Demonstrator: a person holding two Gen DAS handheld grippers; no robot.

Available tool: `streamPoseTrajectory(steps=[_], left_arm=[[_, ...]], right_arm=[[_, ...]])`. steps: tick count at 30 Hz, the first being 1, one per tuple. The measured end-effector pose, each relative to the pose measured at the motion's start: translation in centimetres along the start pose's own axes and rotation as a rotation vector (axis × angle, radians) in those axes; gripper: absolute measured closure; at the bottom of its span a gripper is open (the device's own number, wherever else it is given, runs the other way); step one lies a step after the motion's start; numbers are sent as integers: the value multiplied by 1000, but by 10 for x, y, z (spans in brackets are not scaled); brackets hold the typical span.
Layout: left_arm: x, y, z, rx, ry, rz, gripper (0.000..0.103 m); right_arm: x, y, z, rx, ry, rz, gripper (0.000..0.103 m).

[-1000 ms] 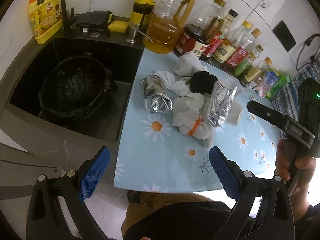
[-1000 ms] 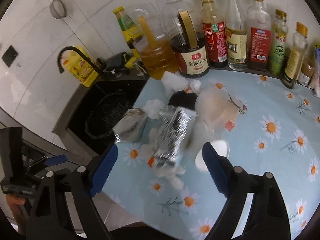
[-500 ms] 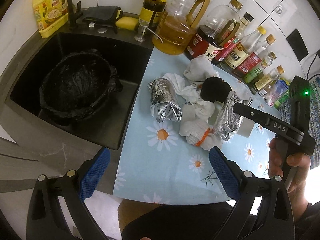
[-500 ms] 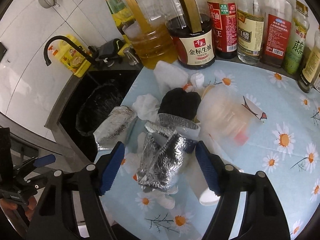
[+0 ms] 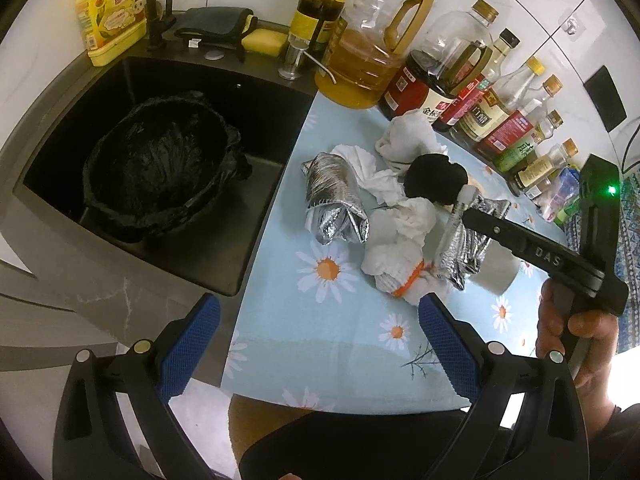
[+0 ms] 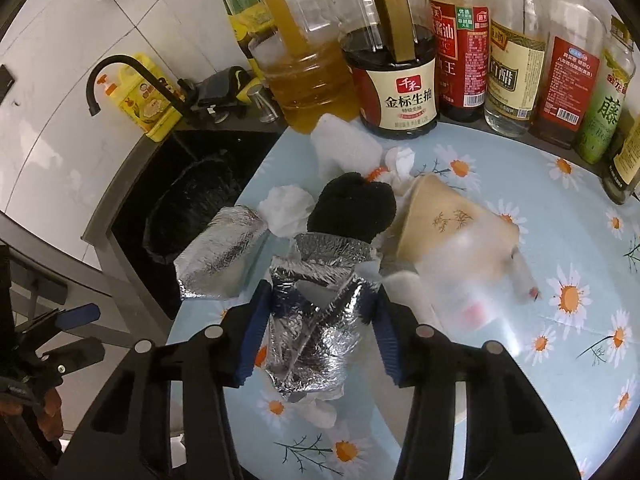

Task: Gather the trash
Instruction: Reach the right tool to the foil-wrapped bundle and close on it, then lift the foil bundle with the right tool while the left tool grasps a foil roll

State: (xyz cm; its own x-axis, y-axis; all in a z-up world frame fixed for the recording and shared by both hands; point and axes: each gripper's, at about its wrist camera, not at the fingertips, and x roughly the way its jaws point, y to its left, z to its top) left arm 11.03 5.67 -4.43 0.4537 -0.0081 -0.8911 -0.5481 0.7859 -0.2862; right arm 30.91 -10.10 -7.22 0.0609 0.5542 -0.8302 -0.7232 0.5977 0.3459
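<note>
My right gripper (image 6: 316,320) jaws closing on foil wrapper (image 6: 316,312), still on worktop (image 6: 560,380). Left gripper (image 5: 320,344) jaws wide, idle. Bin bag (image 5: 156,164) in sink looks empty; whole pile left.

I read "DAS" in raised letters on the right gripper's arm (image 5: 544,254). The dark soy sauce jug (image 6: 394,80) carries "千禾" and "金标生抽" on its cream label. The clear vinegar bottle (image 6: 514,64) says "白醋", and a green-labelled bottle (image 6: 610,92) shows "藤"
</note>
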Motion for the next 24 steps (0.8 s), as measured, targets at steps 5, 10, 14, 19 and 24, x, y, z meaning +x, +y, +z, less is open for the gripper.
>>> streamPoseTrajectory(steps=[5, 10, 14, 19, 24], left_arm=[[4, -6, 8, 23, -4, 3, 7], [19, -10, 23, 30, 13, -25, 7], [37, -16, 36, 47, 31, -21, 7], [60, -19, 53, 63, 57, -5, 8], [81, -21, 70, 84, 81, 31, 8]], right_arm=[[-18, 1, -1, 1, -41, 21, 54], [-39, -1, -1, 4, -91, 44, 54], [-54, -7, -6, 17, -127, 67, 54], [-72, -15, -11, 27, -174, 90, 54], [-82, -19, -13, 4, -214, 103, 54]])
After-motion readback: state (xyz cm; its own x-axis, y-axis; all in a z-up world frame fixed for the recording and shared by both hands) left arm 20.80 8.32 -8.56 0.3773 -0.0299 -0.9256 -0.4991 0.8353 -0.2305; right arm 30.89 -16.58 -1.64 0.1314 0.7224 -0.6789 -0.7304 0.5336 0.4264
